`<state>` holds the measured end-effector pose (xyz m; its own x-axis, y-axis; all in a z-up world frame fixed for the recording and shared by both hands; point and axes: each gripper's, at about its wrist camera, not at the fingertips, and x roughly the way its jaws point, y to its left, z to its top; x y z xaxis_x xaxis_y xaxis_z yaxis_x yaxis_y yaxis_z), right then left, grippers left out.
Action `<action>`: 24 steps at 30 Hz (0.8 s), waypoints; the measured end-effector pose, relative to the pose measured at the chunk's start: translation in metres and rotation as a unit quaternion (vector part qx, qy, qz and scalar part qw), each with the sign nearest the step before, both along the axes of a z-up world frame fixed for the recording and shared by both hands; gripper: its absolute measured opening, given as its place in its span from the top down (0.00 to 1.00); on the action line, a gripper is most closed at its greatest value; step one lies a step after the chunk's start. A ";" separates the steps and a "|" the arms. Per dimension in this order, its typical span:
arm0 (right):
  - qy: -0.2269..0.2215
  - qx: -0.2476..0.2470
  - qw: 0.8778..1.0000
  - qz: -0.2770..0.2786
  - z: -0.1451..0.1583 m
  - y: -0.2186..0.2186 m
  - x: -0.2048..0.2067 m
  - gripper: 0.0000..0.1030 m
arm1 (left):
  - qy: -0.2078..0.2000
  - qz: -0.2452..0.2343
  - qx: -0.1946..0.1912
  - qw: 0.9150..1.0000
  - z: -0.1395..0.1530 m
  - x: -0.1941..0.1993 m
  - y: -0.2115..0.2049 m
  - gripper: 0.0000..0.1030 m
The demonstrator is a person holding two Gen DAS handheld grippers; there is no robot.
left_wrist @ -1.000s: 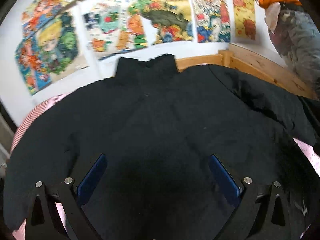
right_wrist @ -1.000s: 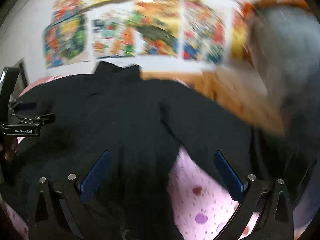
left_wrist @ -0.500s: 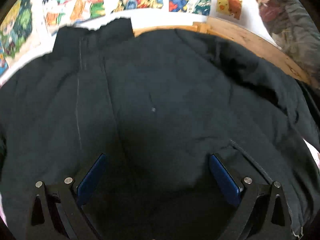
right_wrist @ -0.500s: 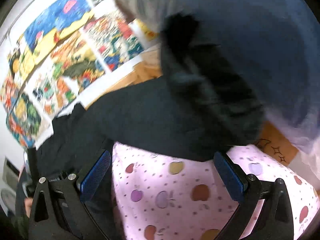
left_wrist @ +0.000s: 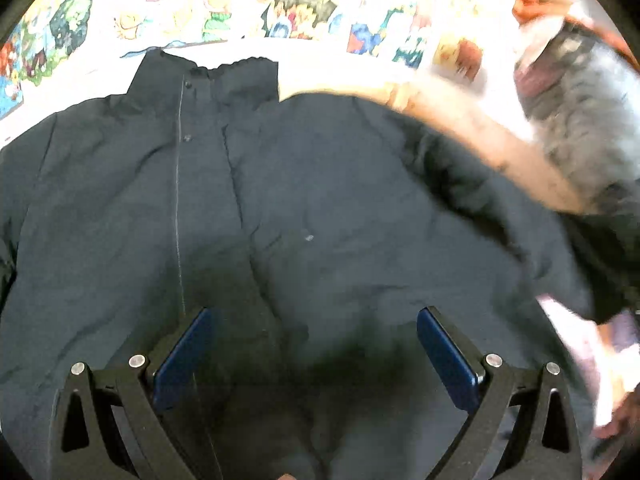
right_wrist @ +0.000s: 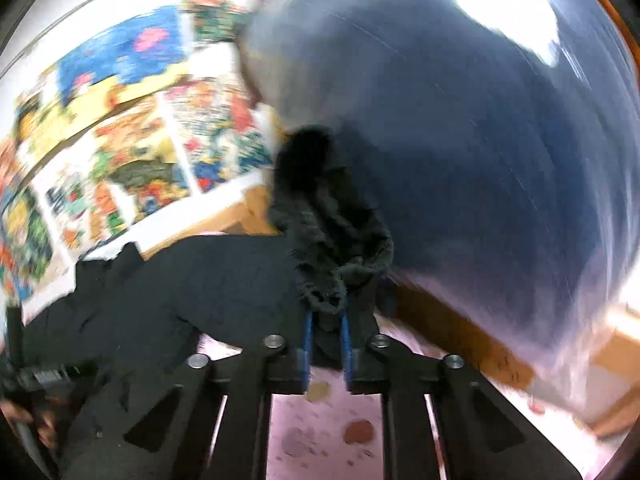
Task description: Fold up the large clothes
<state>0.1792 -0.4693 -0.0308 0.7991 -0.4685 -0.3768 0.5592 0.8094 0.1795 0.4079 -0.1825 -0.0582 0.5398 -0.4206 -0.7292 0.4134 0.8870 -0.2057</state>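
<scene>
A large black jacket (left_wrist: 248, 216) lies spread front-up on the bed, collar toward the wall, zipper line left of centre. My left gripper (left_wrist: 316, 352) is open, hovering low over the jacket's lower body, and holds nothing. In the right wrist view my right gripper (right_wrist: 326, 328) is shut on the jacket's sleeve cuff (right_wrist: 332, 280), a bunched black fold that rises from between the blue pads. The rest of the jacket (right_wrist: 192, 292) stretches away to the left.
A pink apple-print sheet (right_wrist: 320, 432) covers the bed. A wooden bed frame (left_wrist: 472, 128) runs along the right. Colourful posters (left_wrist: 240, 4) cover the white wall. A grey and orange heap of clothes (left_wrist: 576, 88) lies at the right; a blurred blue mass (right_wrist: 480, 128) is close to the right camera.
My right gripper went from open to shut on the sleeve cuff at the jacket's right side. My left gripper dropped closer over the jacket body and stayed open.
</scene>
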 end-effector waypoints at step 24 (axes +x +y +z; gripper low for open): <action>0.111 -0.210 0.906 0.350 -0.003 0.183 0.099 0.93 | 0.090 -0.097 -0.271 0.954 0.027 -0.004 0.000 0.14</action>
